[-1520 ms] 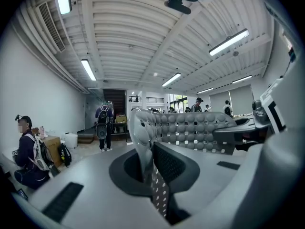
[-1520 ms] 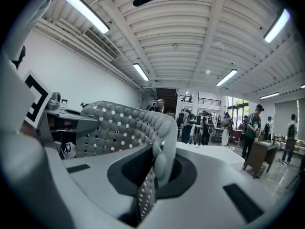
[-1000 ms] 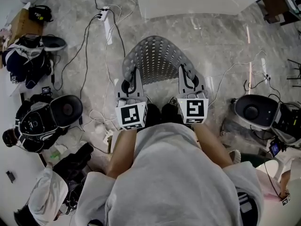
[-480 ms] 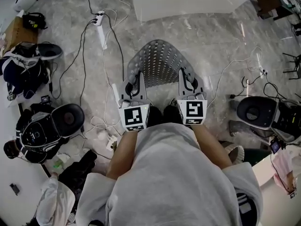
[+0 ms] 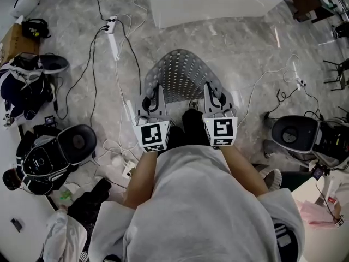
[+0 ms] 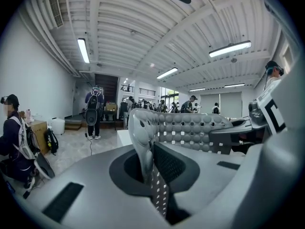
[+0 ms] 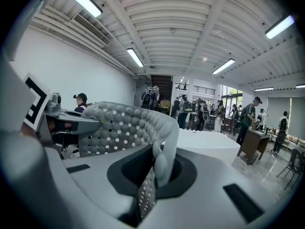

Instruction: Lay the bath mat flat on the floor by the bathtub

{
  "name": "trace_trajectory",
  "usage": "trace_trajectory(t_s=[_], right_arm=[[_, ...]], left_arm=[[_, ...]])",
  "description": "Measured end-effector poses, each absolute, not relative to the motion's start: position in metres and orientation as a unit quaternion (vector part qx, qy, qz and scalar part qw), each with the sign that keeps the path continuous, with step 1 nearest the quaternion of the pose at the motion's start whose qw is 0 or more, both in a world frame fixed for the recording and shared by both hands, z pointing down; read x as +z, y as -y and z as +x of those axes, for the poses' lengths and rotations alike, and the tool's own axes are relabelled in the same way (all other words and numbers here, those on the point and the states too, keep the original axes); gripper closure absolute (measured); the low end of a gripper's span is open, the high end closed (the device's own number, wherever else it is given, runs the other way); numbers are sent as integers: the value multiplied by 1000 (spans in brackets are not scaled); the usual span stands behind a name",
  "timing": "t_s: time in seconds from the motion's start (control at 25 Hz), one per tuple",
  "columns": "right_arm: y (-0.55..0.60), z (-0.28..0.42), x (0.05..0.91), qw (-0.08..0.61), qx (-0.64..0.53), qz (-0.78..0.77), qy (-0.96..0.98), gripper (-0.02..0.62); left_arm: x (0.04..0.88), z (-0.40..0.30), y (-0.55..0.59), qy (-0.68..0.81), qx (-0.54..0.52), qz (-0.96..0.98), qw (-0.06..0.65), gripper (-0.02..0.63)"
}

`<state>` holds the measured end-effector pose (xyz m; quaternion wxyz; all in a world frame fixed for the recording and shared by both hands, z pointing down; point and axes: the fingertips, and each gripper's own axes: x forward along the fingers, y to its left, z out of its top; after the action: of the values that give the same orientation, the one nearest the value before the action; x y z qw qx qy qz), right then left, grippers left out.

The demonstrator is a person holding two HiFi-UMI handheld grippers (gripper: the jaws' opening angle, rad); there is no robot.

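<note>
We have the mat (image 5: 182,75) in both tools, so the pickup is done, but none of the laying is. The left tool (image 5: 152,98) has its jaws nearly together, pinching the mat's left edge. The left gripper view shows the perforated sheet squeezed between the jaws and curling up past them. The right tool (image 5: 216,96) is clamped the same way on the right edge.

Between the two grips the mat bows upward in an arch rather than lying flat. It fans out in front of us, above the floor (image 5: 245,48). We cannot tell whether its far edge touches the floor.

The tub (image 5: 218,1) stands ahead, well apart from the mat, with bare floor between them. Cables (image 5: 117,64) run along the floor to our left, clear of that strip.

As we judge it, the task is roughly at its midpoint. We have yet to bring the mat up beside the tub, lower it, and pull the arch out so it lies flat. Only then can both tools let go.
</note>
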<state>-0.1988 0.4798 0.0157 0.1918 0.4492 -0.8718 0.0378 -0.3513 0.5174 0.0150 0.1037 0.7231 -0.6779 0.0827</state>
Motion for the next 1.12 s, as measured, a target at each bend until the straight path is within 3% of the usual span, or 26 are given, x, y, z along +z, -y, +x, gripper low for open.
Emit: trace_trajectory(t_s=[0.48, 1.12], right_arm=[[-420, -237, 49, 204, 55, 372, 904, 574], [-287, -215, 64, 182, 73, 363, 911, 574]], left_arm=[[48, -384, -468, 721, 111, 673, 126, 575], [59, -367, -330, 720, 142, 668, 127, 575]])
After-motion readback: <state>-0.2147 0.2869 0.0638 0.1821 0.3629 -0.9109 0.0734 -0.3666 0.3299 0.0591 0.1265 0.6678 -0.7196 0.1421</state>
